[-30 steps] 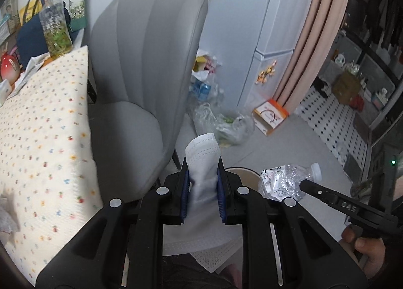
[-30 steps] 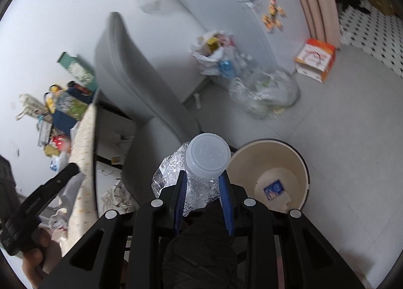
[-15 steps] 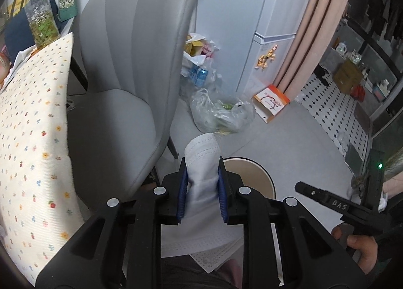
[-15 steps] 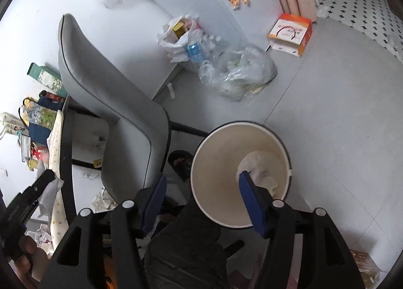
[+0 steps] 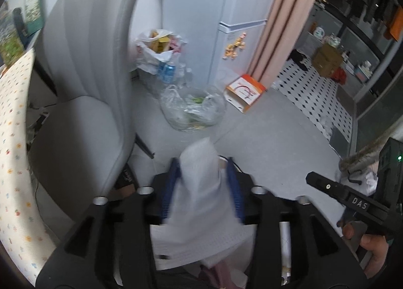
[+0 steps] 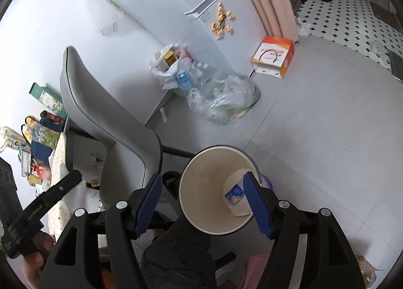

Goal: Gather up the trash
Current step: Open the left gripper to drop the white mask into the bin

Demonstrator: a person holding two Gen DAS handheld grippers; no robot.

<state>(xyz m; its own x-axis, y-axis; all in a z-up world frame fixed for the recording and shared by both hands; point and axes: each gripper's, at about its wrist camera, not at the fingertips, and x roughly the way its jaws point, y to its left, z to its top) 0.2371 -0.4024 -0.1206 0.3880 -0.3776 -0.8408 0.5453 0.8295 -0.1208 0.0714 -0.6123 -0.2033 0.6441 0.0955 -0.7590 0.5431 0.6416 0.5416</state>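
Observation:
A white paper tissue (image 5: pixel 201 188) hangs blurred between the blue pads of my left gripper (image 5: pixel 204 183). Its jaws are opening, and a gap shows between the right pad and the tissue. Just behind the tissue a sliver of the bin's rim peeks out. In the right wrist view the cream trash bin (image 6: pixel 201 163) with a dark rim stands on the floor directly below my right gripper (image 6: pixel 201 188). Those jaws are opening too, with nothing held between the pads (image 6: pixel 148 198). A pale heap with a small blue wrapper (image 6: pixel 235 193) lies at the bin's bottom.
A grey chair (image 5: pixel 83 74) stands left of the bin, beside a table with a flowered cloth (image 5: pixel 15 163). Filled plastic bags (image 6: pixel 221 102) and an orange-and-white box (image 6: pixel 274 57) lie on the floor by the white fridge (image 5: pixel 239 6). A hand holds each gripper's handle.
My right gripper let go of the crushed bottle and its jaws spread wide above the bin. My left gripper moved toward the bin, and its jaws parted from the tissue.

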